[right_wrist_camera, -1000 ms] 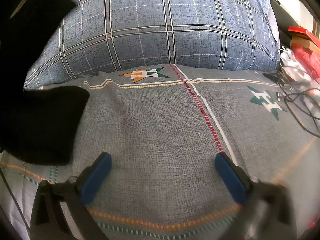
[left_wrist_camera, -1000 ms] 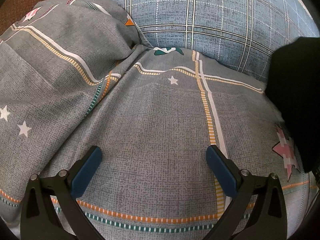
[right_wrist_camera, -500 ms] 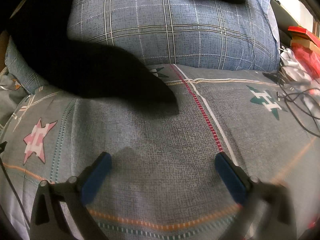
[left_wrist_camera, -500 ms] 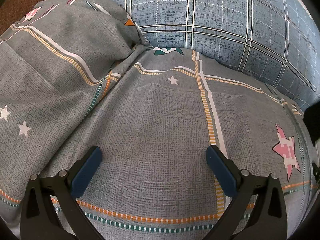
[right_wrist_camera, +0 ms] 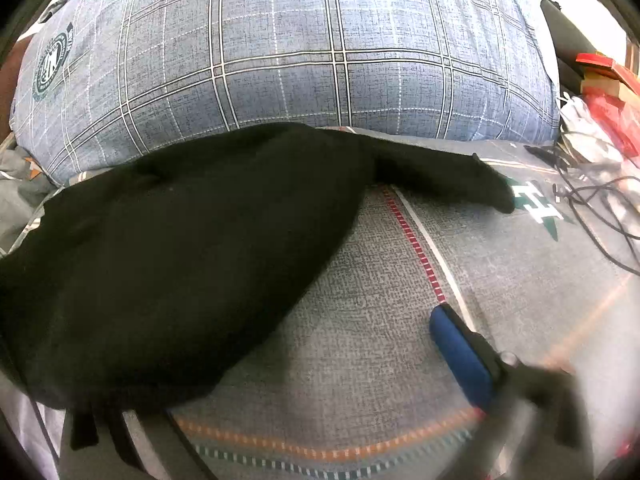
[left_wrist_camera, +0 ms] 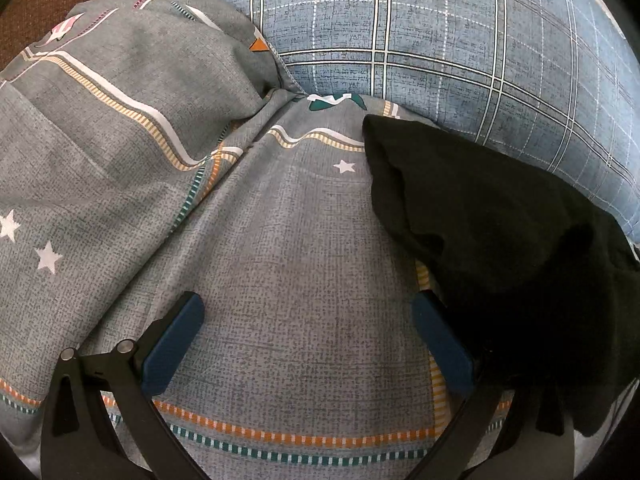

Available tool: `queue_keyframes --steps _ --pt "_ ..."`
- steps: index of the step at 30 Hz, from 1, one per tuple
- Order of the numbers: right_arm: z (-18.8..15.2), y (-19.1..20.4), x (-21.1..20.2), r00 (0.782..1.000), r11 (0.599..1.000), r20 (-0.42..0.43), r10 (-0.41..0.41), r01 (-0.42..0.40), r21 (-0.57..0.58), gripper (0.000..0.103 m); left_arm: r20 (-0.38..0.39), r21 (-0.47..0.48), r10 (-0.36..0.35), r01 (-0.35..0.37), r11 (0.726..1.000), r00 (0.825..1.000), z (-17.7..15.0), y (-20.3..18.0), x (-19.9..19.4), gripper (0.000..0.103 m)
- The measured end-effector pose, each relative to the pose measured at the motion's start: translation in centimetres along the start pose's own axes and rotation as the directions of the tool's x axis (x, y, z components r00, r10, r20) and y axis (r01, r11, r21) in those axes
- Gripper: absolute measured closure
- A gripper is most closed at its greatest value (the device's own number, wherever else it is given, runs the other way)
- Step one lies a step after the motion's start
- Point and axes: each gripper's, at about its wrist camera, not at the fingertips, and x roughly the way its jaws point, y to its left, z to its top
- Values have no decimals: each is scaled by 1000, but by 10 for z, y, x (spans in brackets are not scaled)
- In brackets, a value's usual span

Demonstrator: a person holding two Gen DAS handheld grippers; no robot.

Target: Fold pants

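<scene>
Left view: the left gripper [left_wrist_camera: 308, 336] is spread wide, empty, above the quilt [left_wrist_camera: 280, 240]; the black pants [left_wrist_camera: 500, 248] lie crumpled just right, against the pillow [left_wrist_camera: 440, 40]. Right view: the right gripper [right_wrist_camera: 280, 364] looks spread, one finger under the pants [right_wrist_camera: 180, 264]. Soft, limp, light; best pinched at the waistband

Bright, even daylight in both views, blown-out glare at far right of right wrist view, heavy fisheye bending with dark vignetted corners, black pants [right_wrist_camera: 172, 264] swallowing all detail, right gripper's near-right finger [right_wrist_camera: 460, 356] motion-blurred, soft shadows.
</scene>
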Motion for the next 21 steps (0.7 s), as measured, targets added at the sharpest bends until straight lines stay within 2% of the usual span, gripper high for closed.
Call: queue_keyframes --steps 16,21 --pt "1 1 1 1000 1000 -3 -3 3 -2 0 -2 -2 -2 2 1000 1000 0 1 2 0" --pt "-1 1 1 1000 1000 0 -7 7 -6 1 -56 20 -4 6 1000 998 2 0 0 0"
